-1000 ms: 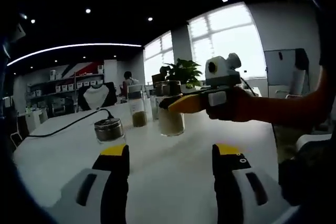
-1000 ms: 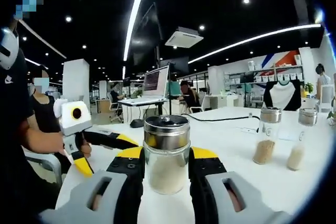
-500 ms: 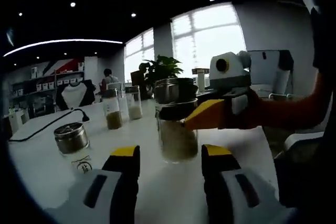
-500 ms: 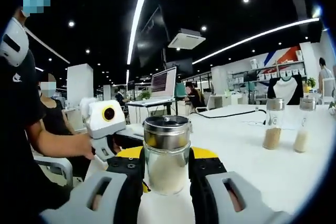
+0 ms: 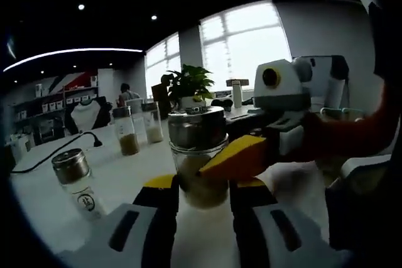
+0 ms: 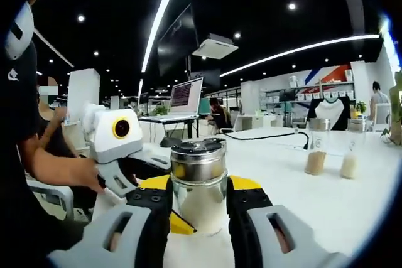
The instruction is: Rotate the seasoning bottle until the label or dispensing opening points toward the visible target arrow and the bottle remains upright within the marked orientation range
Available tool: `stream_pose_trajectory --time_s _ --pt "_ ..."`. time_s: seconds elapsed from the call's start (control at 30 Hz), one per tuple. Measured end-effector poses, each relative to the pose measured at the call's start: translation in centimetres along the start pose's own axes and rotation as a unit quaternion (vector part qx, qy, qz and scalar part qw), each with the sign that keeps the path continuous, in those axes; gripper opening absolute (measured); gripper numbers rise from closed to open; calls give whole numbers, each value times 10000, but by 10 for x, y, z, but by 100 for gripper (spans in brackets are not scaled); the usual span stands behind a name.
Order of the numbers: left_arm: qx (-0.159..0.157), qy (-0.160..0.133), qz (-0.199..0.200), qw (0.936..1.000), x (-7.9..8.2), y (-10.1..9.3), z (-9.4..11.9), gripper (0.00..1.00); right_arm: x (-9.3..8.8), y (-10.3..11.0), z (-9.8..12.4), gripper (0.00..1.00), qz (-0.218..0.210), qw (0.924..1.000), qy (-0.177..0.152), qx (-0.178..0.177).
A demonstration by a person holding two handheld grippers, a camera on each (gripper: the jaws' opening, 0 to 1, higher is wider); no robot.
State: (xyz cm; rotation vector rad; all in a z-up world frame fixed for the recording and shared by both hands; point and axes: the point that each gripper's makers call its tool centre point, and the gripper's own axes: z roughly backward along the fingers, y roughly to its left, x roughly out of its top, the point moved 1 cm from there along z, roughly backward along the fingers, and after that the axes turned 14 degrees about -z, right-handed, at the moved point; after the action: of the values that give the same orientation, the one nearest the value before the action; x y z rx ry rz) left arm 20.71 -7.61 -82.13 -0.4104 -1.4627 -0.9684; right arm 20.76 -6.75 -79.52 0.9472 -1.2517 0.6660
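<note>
My right tool (image 6: pixel 198 200) is pinching the seasoning bottle (image 6: pixel 200 183), one jaw pressed against each side of the glass body, and the bottle stands straight up between them with its steel cap above the jaw tips. So its long axis runs vertical, square to the line of my jaws, and any turn has to go about that axis.

My left tool (image 5: pixel 202 187) comes at the same bottle (image 5: pixel 198 154) from the other side. In the left gripper view the bottle sits right at the jaw tips, in the gap between them, the jaws spread about as wide as the glass; I cannot tell whether they touch it. The yellow jaw of my right tool crosses in front of the bottle there.

Both tools are at the bottle, the right one holding it. I see no arrow or marked range on the white counter (image 6: pixel 352 205), and no label on the bottle's sides.

A second shaker (image 5: pixel 76 180) stands well apart.
</note>
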Motion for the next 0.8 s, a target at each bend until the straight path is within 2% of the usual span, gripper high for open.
stream_pose_trajectory --time_s 0.1,0.17,0.27,0.37,0.43,0.53,0.67,0.7,0.77,0.8 --pt "291 101 131 9994 3 3 2 33 6 1 -3 32 72 9993 -114 -345" --pt "585 335 -177 9976 2 5 4 33 6 -2 -4 32 40 9979 -144 -633" --pt "685 490 -290 9960 1 4 4 33 3 -2 -5 33 -25 9959 -173 -890" --pt "631 511 -349 9961 -2 3 6 34 0 0 -5 32 20 9955 -114 -944" --pt "478 327 -205 9981 0 0 8 34 1 1 -2 32 -37 9961 -143 -875" --pt "275 -54 -71 9996 7 -3 11 35 5 7 1 32 -227 9981 -229 -531" --pt "2 -445 405 9982 11 0 13 41 11 17 5 32 -199 9991 -342 -162" --pt "-113 -513 442 9976 11 0 13 43 12 20 5 32 -173 9992 -346 -18" --pt "-403 -601 230 9971 12 -4 13 44 10 27 5 32 -33 9994 -234 243" --pt "-407 -538 166 9976 11 -3 13 45 9 29 5 32 63 9994 -183 297"
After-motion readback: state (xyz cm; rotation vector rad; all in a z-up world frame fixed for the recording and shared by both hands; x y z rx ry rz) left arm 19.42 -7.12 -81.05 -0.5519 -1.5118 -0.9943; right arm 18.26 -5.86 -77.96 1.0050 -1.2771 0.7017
